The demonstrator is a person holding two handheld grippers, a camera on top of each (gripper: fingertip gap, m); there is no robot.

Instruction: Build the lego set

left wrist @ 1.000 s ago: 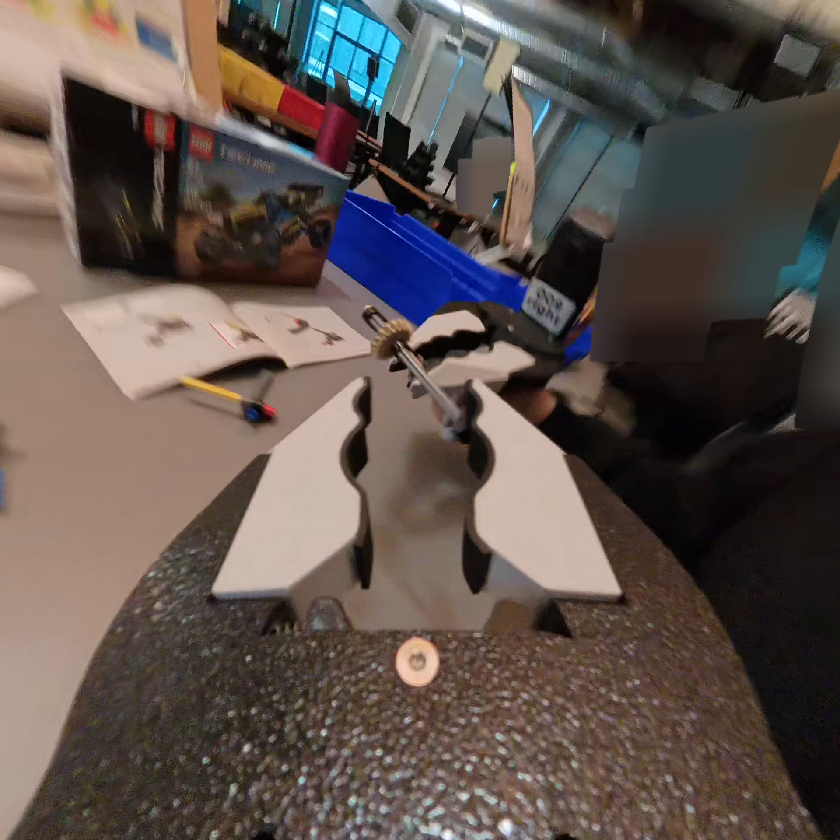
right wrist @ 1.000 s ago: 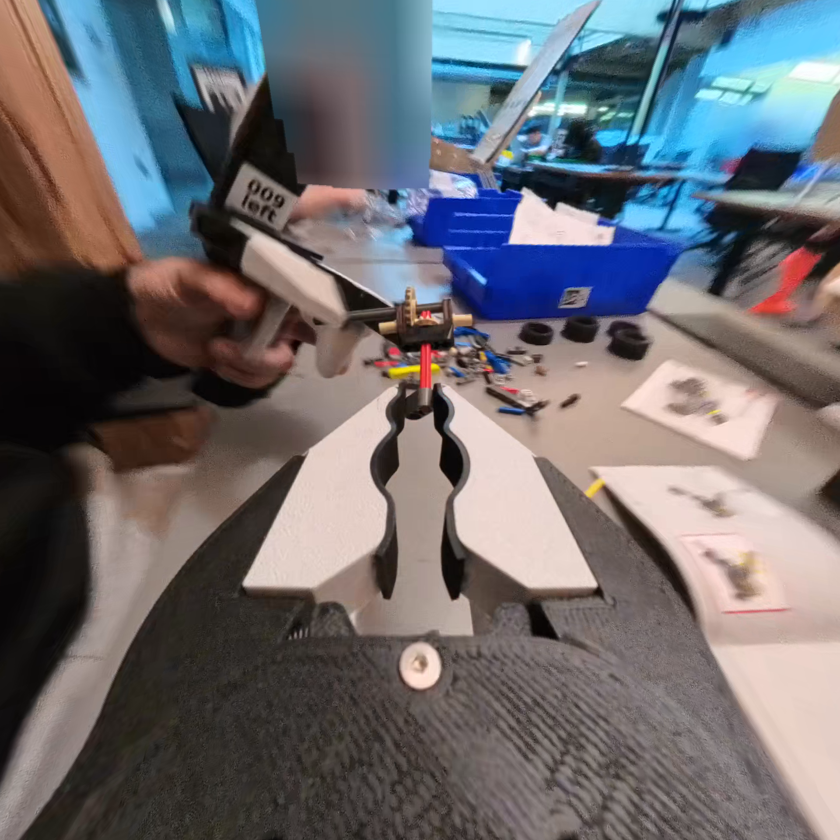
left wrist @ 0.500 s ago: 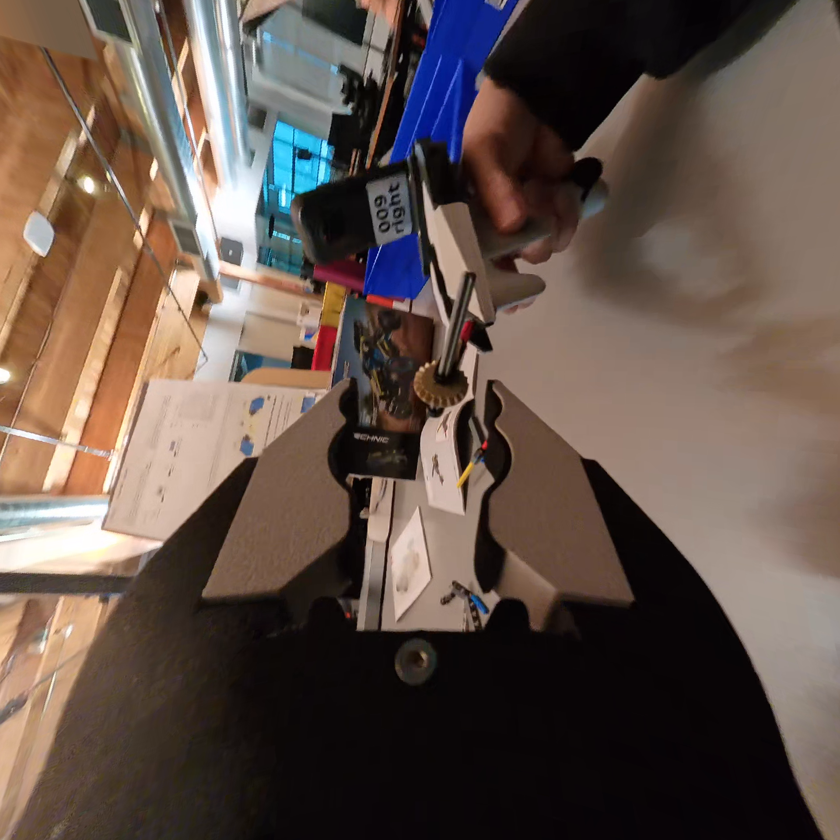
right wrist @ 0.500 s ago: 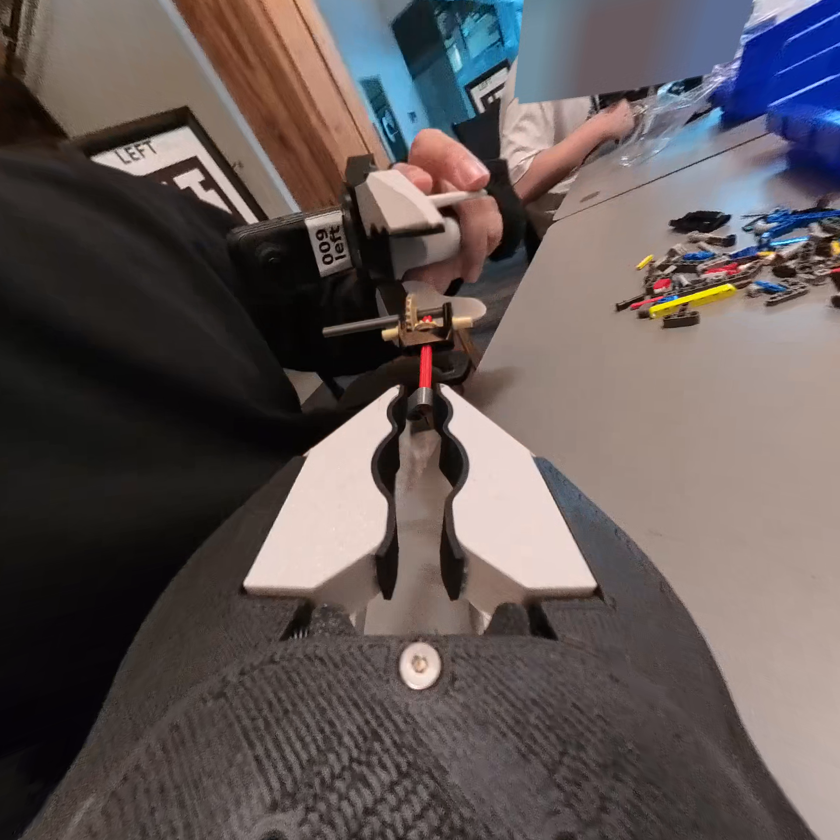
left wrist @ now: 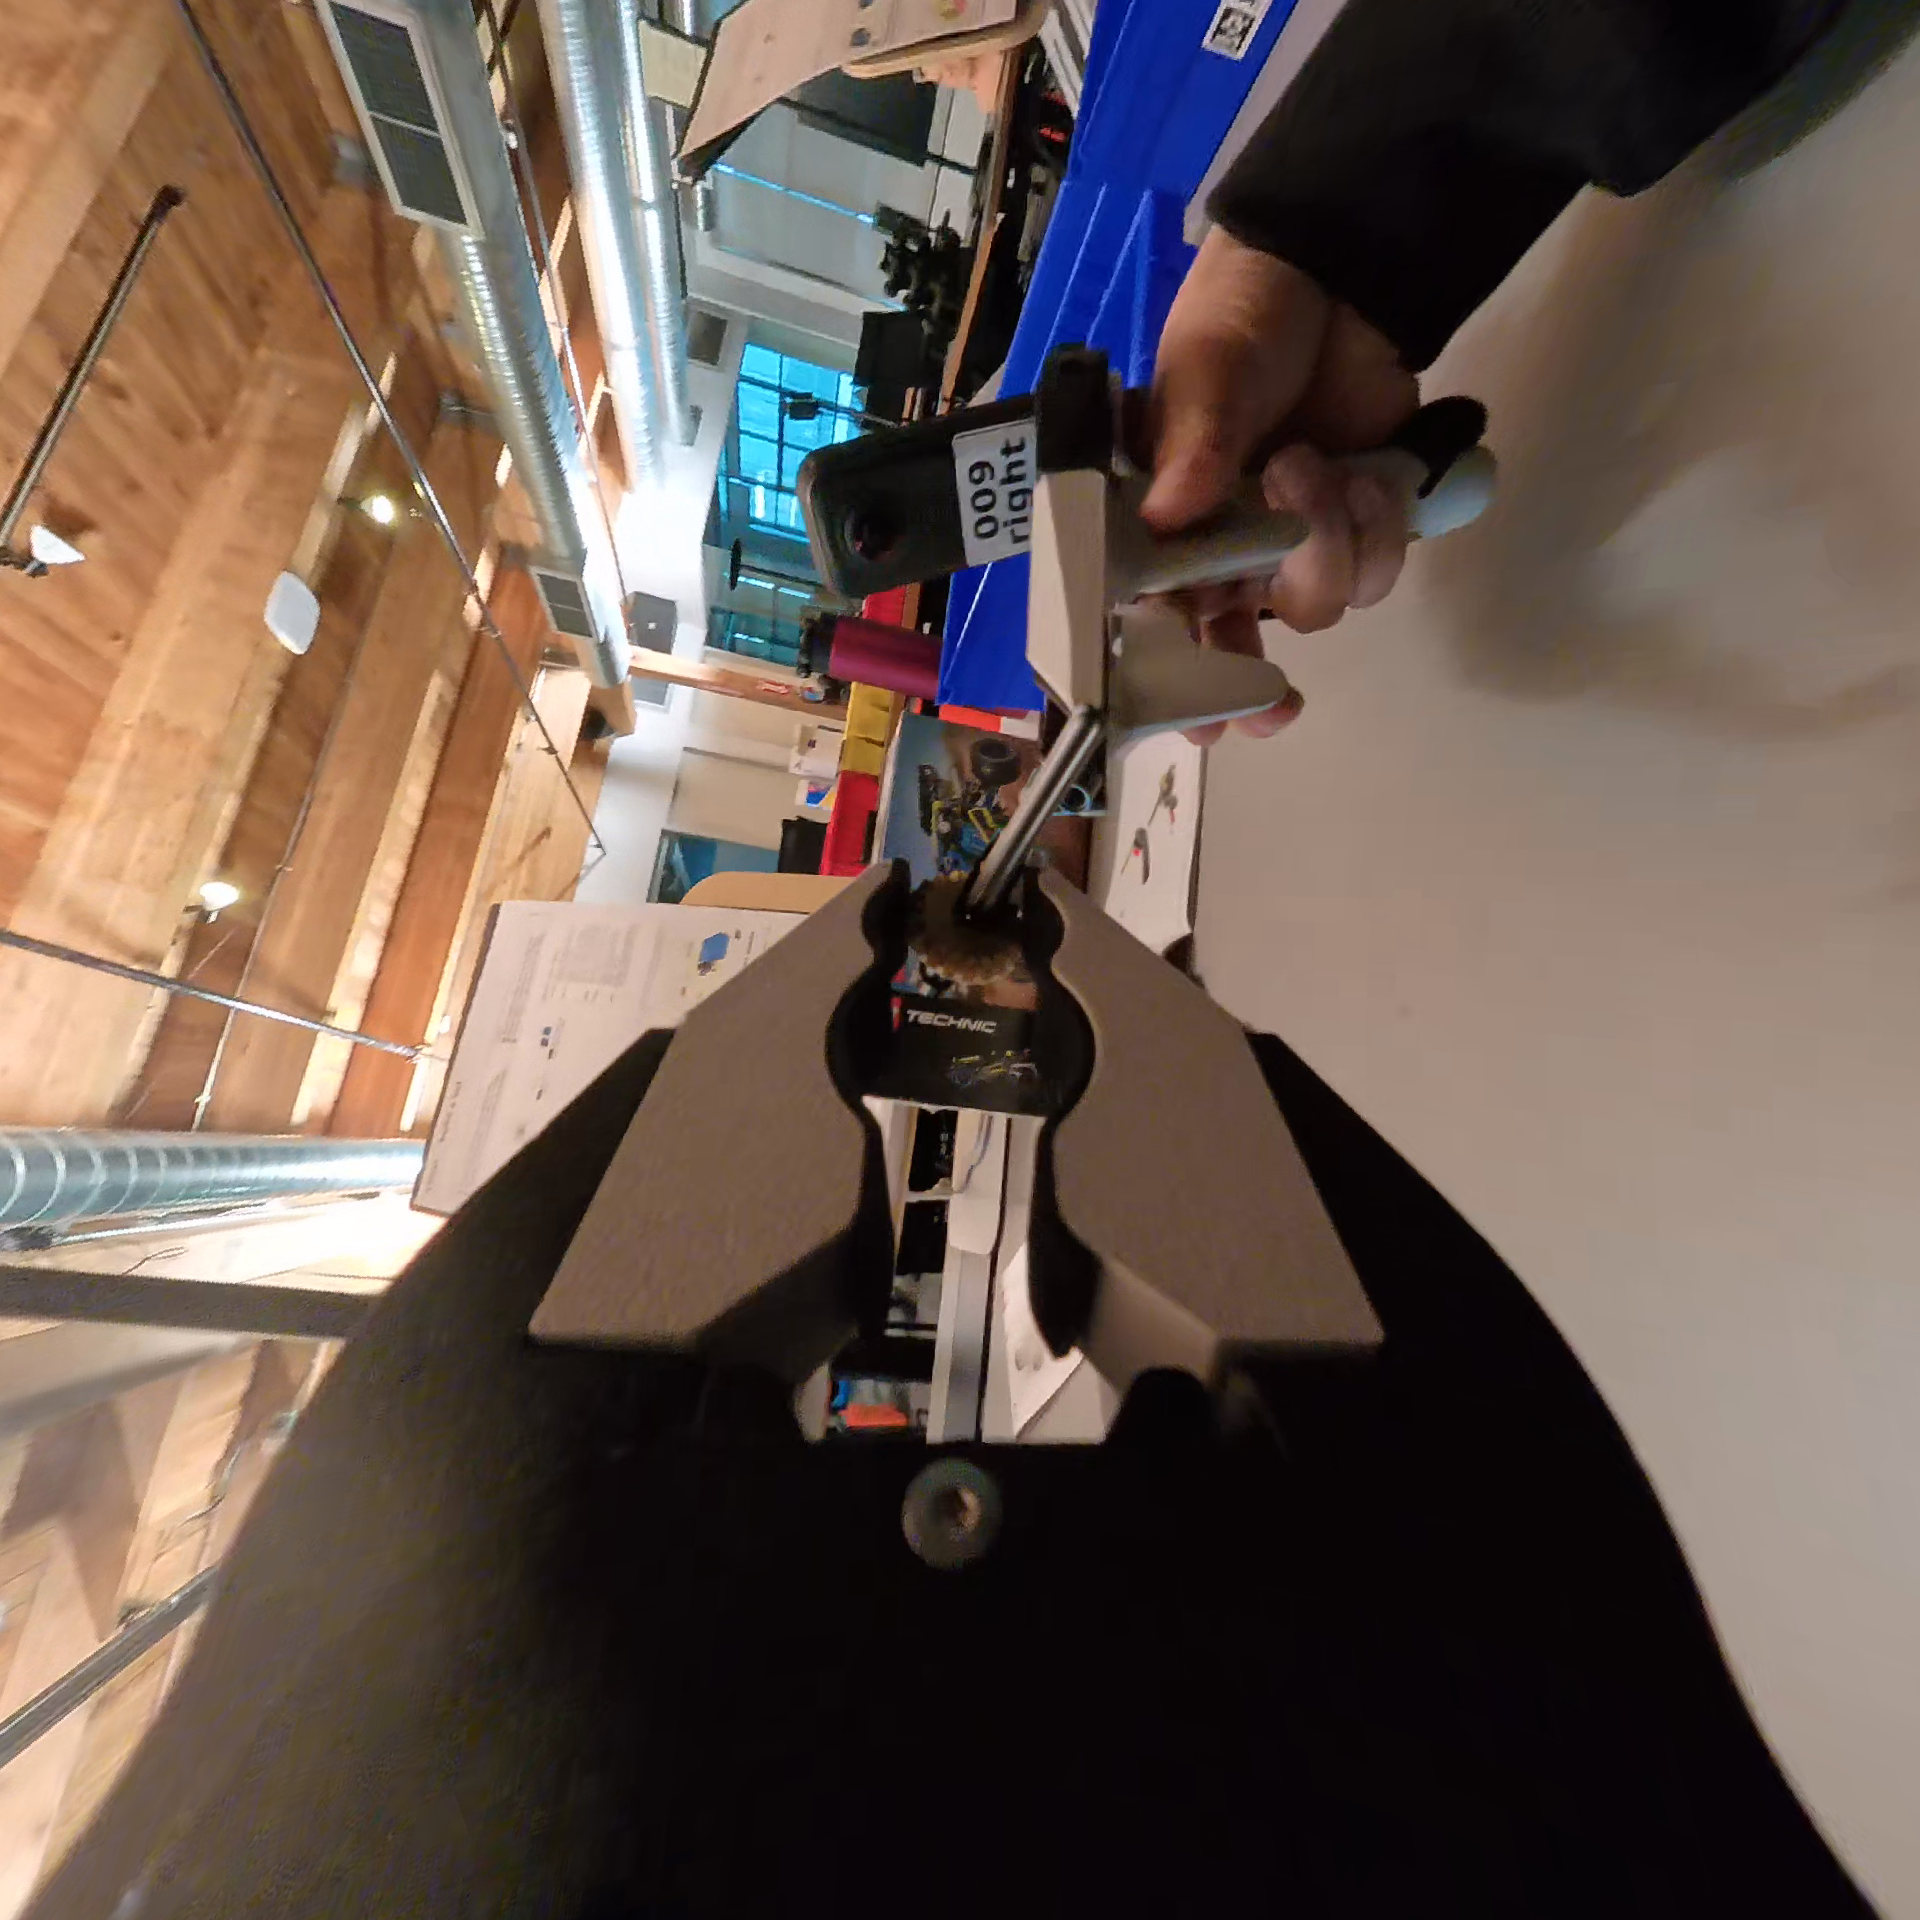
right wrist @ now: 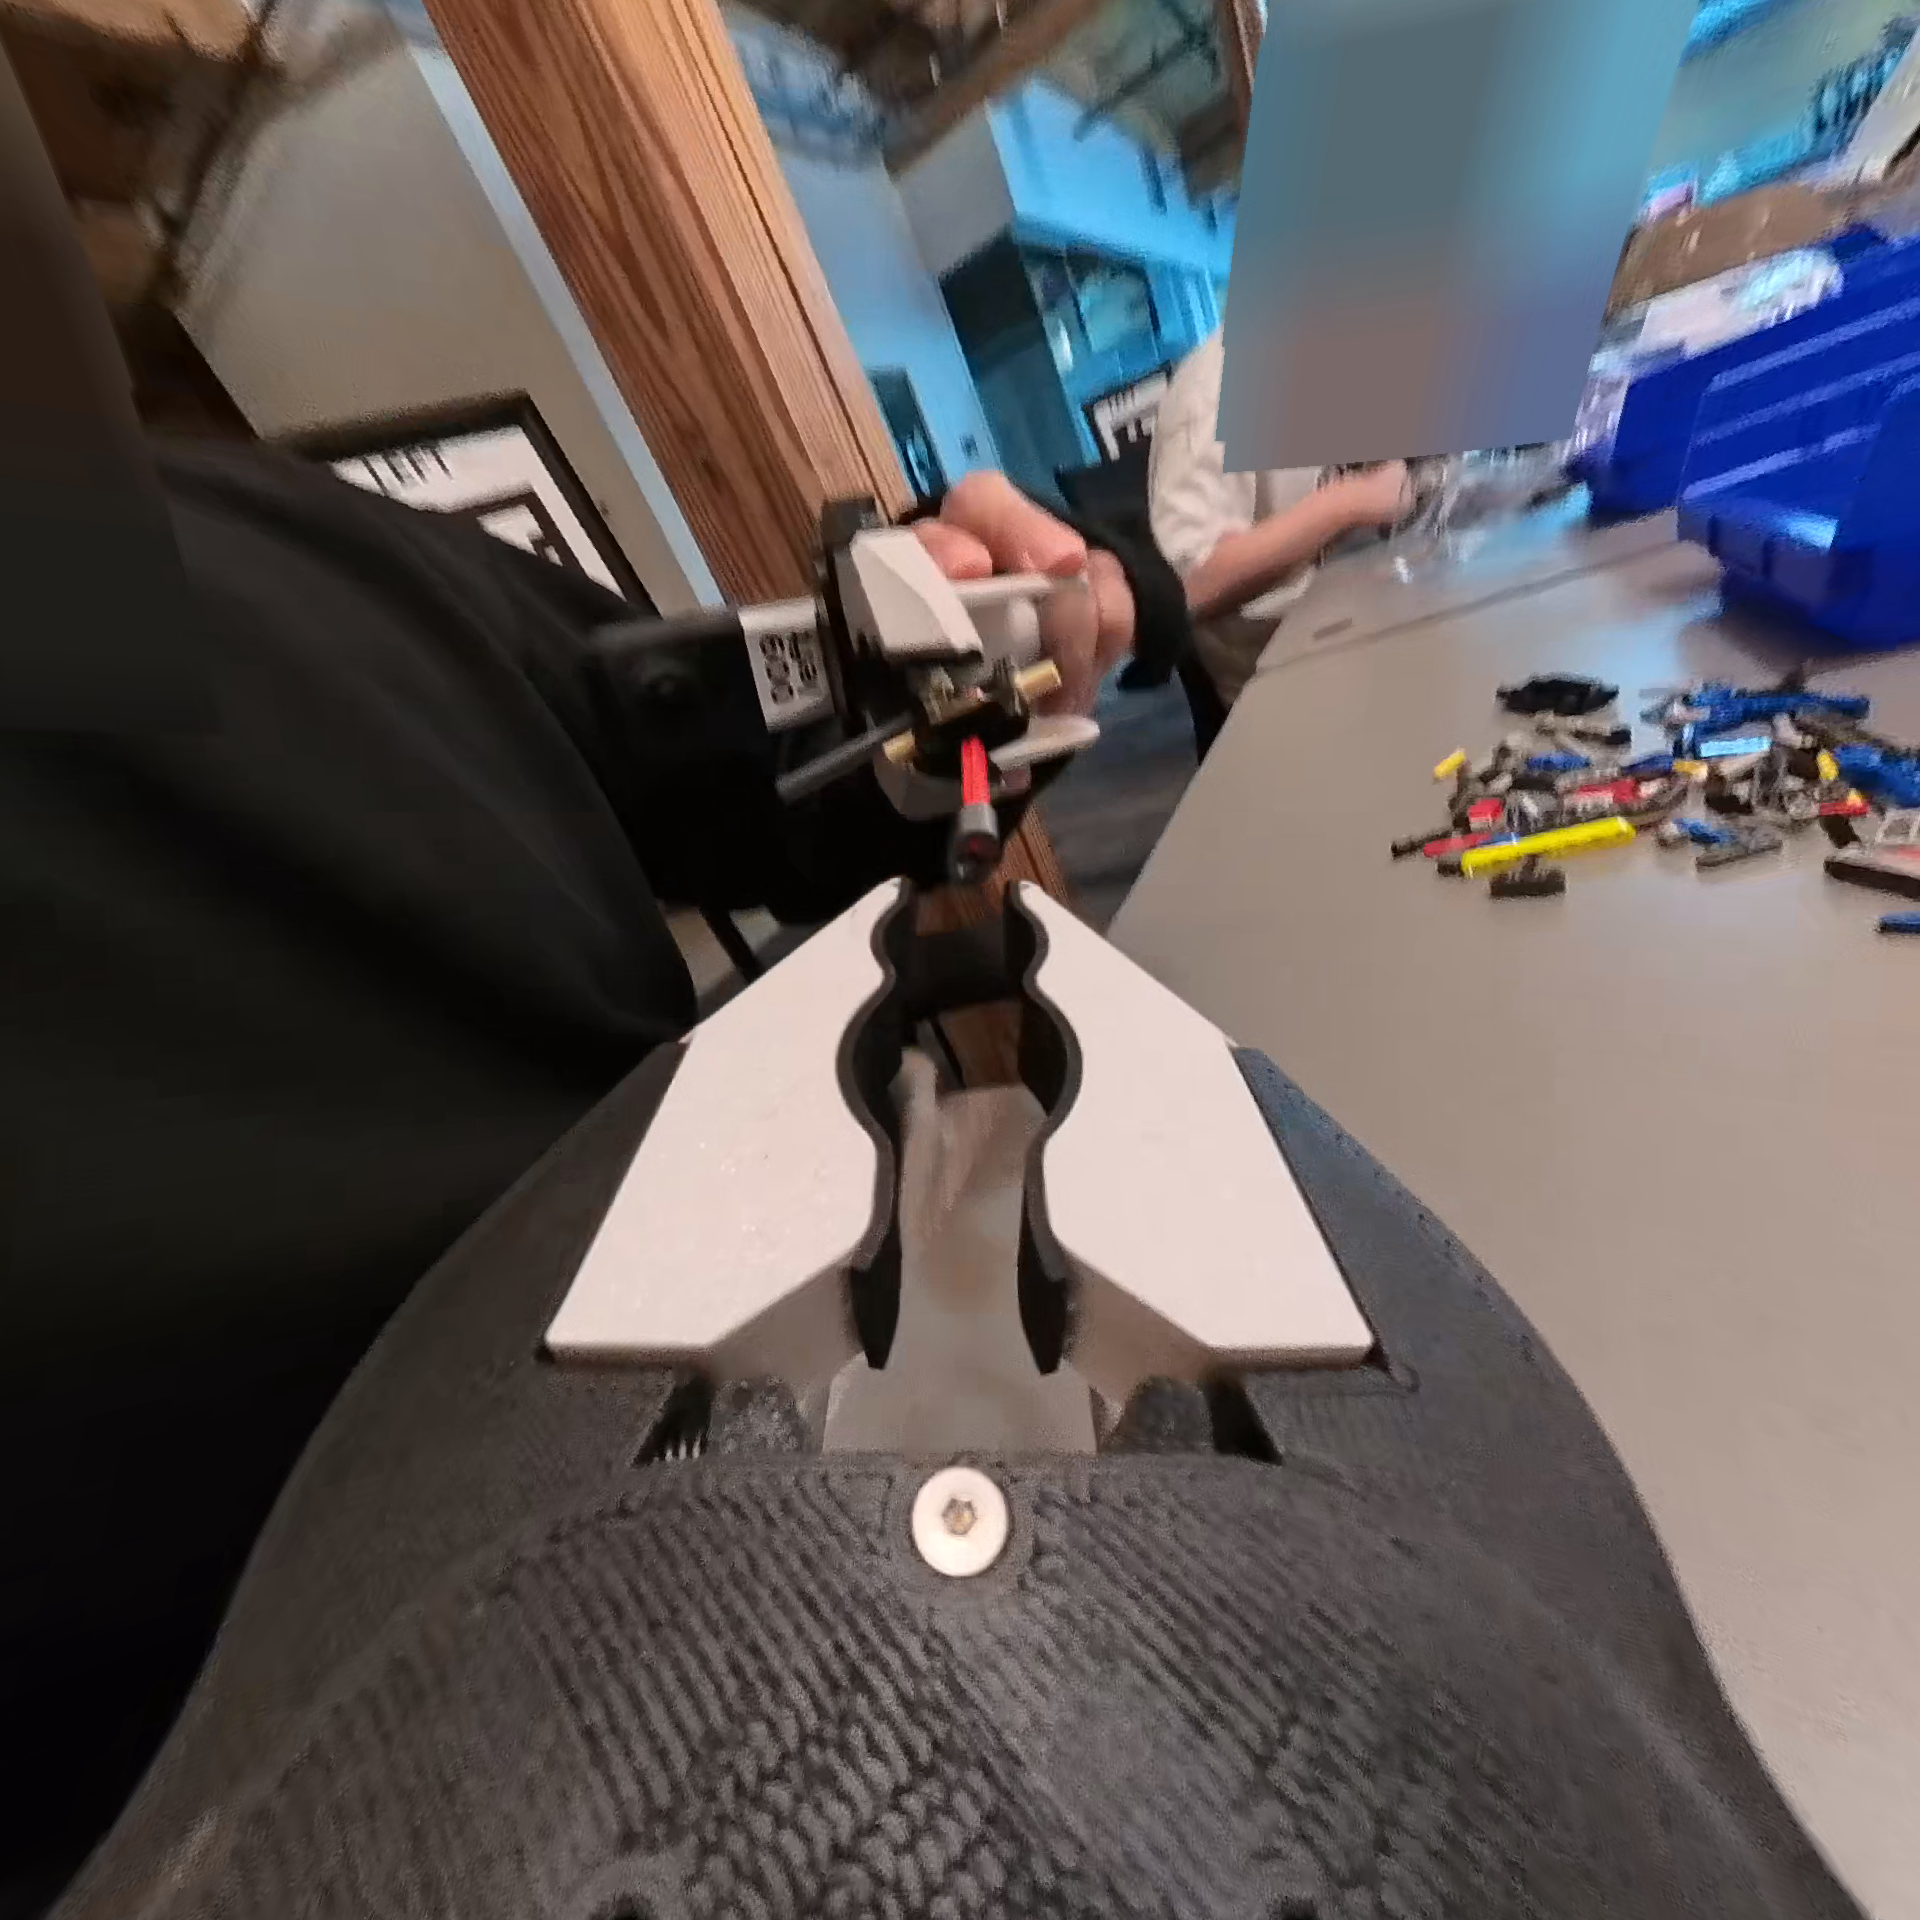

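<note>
A small lego assembly (right wrist: pixel 971 717) has a tan gear (left wrist: pixel 961 935), a dark axle (left wrist: pixel 1034 810), a black connector and a red axle (right wrist: pixel 974 774) with a grey end. My left gripper (left wrist: pixel 964 914) is rolled on its side and shut on the tan gear, holding the assembly in the air. It also shows in the right wrist view (right wrist: pixel 966 696). My right gripper (right wrist: pixel 956 914) is open and empty. Its tips sit just short of the red axle's end, apart from it. It also shows in the left wrist view (left wrist: pixel 1091 717).
Both grippers are off the grey table (right wrist: pixel 1507 1143), near its edge. A pile of loose lego parts (right wrist: pixel 1621 790) lies on it, with blue bins (right wrist: pixel 1808 499) behind. The lego box (left wrist: pixel 956 790), instruction sheets (left wrist: pixel 1153 821), a wooden post (right wrist: pixel 675 260) and a seated person (right wrist: pixel 1247 520) are nearby.
My right gripper has opened, let go of the red axle's end and drawn back a little. My left gripper has moved onto the tan gear and closed on it.
</note>
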